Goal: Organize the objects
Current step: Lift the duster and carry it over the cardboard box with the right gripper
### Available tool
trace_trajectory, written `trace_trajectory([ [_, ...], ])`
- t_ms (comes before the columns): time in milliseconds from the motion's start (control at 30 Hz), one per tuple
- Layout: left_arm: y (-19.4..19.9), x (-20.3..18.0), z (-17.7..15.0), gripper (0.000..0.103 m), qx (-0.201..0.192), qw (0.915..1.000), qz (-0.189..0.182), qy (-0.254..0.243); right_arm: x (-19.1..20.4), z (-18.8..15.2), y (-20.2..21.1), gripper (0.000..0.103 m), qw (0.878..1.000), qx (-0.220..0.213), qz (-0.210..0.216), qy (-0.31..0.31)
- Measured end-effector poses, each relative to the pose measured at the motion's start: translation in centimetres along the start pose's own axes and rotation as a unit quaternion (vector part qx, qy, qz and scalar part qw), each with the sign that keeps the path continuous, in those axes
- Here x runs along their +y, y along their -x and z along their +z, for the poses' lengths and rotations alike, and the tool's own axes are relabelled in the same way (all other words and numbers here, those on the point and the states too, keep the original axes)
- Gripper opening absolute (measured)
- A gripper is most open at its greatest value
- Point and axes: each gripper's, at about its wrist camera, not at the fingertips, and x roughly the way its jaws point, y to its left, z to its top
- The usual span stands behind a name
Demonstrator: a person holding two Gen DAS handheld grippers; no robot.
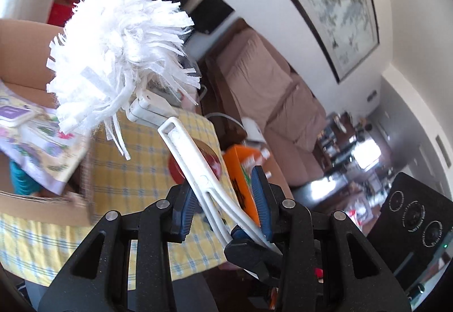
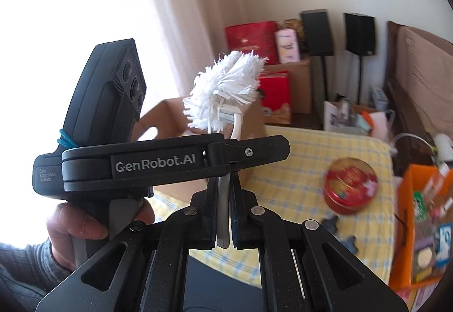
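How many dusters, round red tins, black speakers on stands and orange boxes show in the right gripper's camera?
White duster: 1
Round red tin: 1
Black speakers: 2
Orange box: 1
Total: 5

From where I stand, the only clear lettering sits on the left gripper [image 2: 226, 161] as the right wrist view catches it — "GenRobot.AI" in pale type along its black side. Lower down, on the rear of the same body, small print reads "Data Acquisition System". The packaging on the boxes and tins around the room is too blurred to read.
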Motion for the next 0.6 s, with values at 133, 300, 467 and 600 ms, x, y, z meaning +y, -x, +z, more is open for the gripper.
trace_trajectory([
  [133,2.0,3.0,0.7,0.035,-0.032,0.9989,0.014,0.031,1.6,1.3,-2.0,0.006,0.999,0.015,0.036,0.023],
  [300,3.2,6.3,0.9,0.035,-0.053,0.9958,0.035,0.065,3.7,2.4,-5.1,0.006,0.996,0.040,0.074,0.044],
  [467,4.2,8.8,1.0,0.035,-0.063,0.9928,0.051,0.088,5.3,2.8,-7.9,0.006,0.991,0.062,0.101,0.061],
  [600,4.9,10.5,1.1,0.035,-0.068,0.9902,0.059,0.107,6.1,3.1,-9.8,0.006,0.988,0.083,0.111,0.069],
])
